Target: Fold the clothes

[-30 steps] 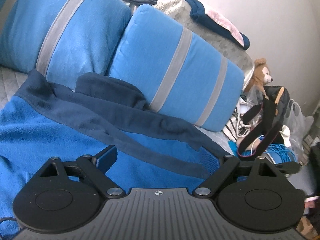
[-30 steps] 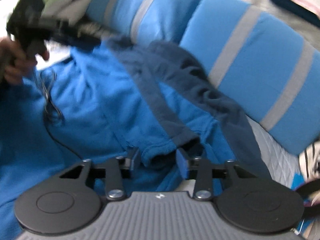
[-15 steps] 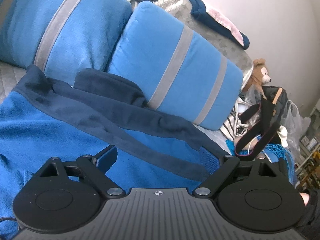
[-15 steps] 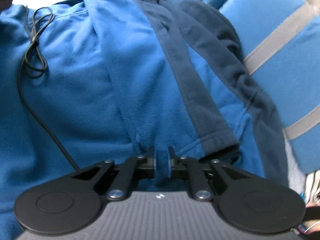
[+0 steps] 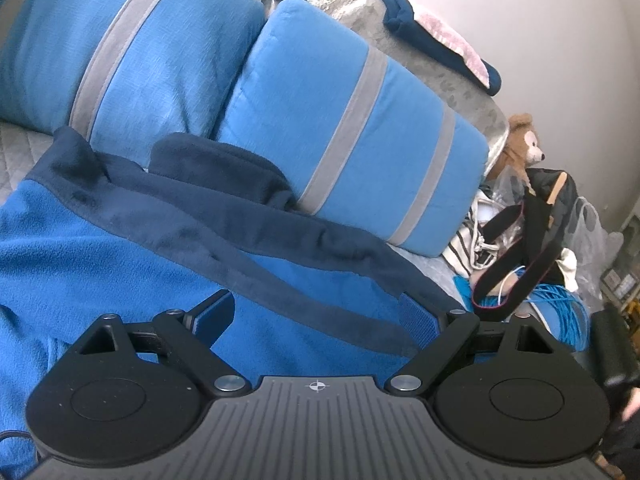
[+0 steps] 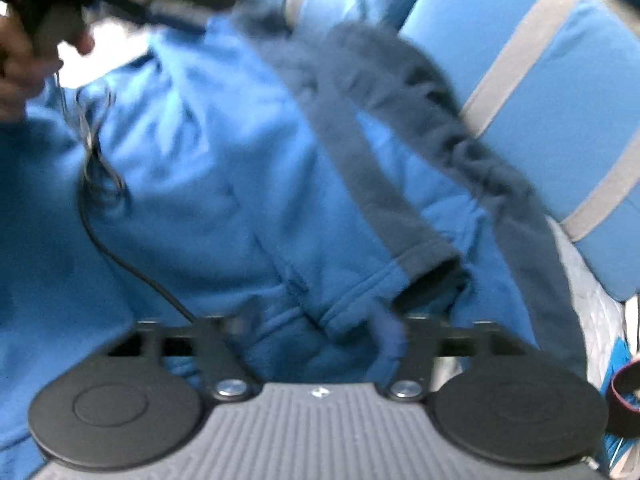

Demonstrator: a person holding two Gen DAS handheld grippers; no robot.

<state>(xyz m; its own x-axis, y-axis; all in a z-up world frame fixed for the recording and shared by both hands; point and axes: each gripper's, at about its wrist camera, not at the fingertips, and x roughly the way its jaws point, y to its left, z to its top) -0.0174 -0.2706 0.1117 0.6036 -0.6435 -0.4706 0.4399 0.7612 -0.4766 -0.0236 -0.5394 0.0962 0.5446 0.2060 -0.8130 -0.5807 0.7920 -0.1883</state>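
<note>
A bright blue fleece garment (image 5: 100, 248) with navy trim (image 5: 248, 220) lies spread on the bed against the pillows. My left gripper (image 5: 316, 312) hovers just over it, open wide, with fleece below the fingers but nothing pinched. In the blurred right wrist view the same fleece (image 6: 220, 184) fills the frame, and a navy-edged cuff (image 6: 424, 256) sits just ahead of my right gripper (image 6: 314, 326). Its jaws are opening, and a fold of fleece lies loose between them. A hand (image 6: 20, 64) holding the left gripper shows at the upper left.
Two blue pillows with grey stripes (image 5: 348, 120) back the garment. Folded clothes (image 5: 432, 36) rest on a grey cushion behind. A teddy bear (image 5: 520, 140), bags and a blue cable coil (image 5: 552, 312) crowd the right. A thin black cable (image 6: 104, 240) runs across the fleece.
The right gripper, shut on a fleece fold half a second ago, has spread its jaws and let the fold go. The left gripper has stayed put and open.
</note>
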